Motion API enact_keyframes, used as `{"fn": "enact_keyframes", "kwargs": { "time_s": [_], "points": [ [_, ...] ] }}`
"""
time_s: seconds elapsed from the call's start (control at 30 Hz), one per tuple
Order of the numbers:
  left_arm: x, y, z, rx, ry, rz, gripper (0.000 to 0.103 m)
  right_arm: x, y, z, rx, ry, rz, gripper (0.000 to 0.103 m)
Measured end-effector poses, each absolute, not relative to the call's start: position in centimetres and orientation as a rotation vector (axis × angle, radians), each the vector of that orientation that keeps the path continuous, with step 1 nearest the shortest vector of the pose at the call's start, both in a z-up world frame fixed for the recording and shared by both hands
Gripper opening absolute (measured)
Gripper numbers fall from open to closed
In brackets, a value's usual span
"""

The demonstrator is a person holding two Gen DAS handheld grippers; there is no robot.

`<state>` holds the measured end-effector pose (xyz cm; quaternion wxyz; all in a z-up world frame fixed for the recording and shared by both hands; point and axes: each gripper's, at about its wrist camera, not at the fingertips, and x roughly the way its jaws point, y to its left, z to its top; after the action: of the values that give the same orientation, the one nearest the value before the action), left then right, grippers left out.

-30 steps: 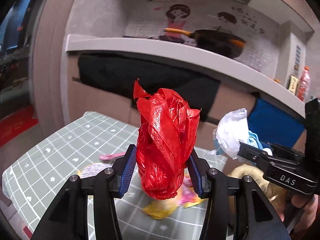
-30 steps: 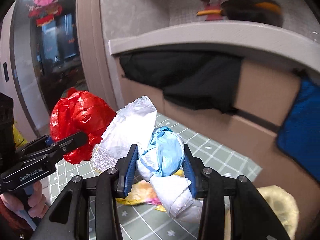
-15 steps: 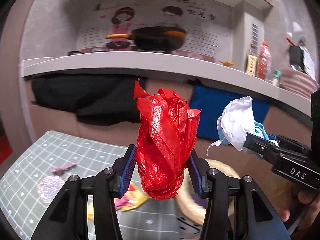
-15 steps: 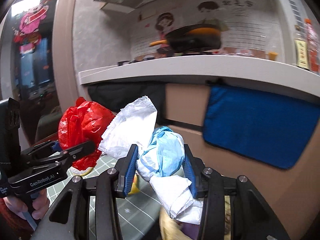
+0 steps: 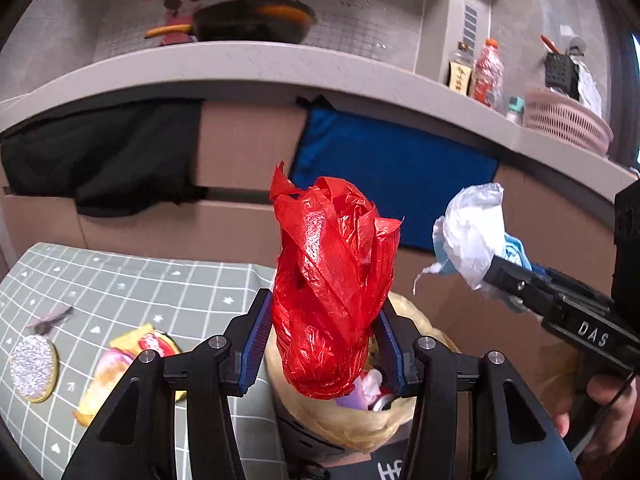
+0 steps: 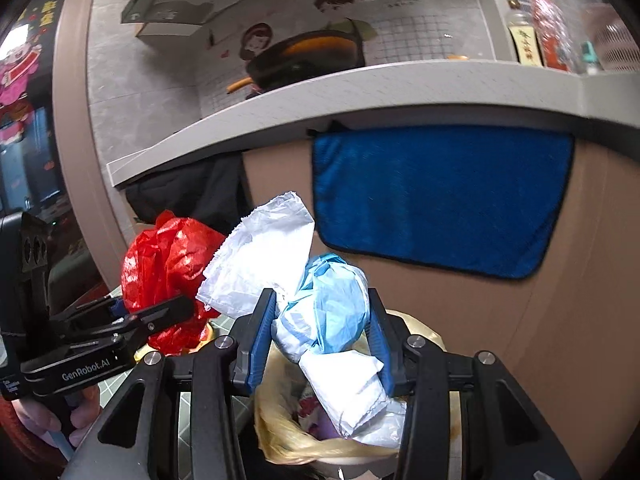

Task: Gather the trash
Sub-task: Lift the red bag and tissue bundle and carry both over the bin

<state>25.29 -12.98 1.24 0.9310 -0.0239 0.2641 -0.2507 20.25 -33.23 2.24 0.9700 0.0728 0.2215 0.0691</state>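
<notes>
While clamping red bag (image 5: 332,288), left gripper (image 5: 324,344) (marked "GenRobot.AI"), right gripper (image 5: 520,284) "DAS".

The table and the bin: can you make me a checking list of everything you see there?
Surface: grey-green grid-patterned table mat, litter lying on it.
Job's things: crumpled red plastic bag and white-and-blue plastic bag wad, both held above the yellow-lined trash bin, which already holds rubbish.
Clutter: yellow snack wrapper, round silver glittery disc and small pink scrap on the mat.
Grippers: left gripper shut on the red bag; right gripper shut on the wad.
Cables: thin dark cord by the right hand.
Surroundings: grey counter, black frying pan, blue towel, black cloth, bottles, pink basket.
</notes>
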Motion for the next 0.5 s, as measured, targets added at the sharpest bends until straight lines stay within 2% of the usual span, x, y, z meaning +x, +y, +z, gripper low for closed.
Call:
{"fn": "enact_keyframes", "kwargs": {
  "time_s": [0.5],
  "points": [
    [29.2,-15.8,-3.9,-0.063,0.653,-0.532,0.052,22.7,-35.7,-2.2,0.198,0.534,0.097,0.041]
  ]
}}
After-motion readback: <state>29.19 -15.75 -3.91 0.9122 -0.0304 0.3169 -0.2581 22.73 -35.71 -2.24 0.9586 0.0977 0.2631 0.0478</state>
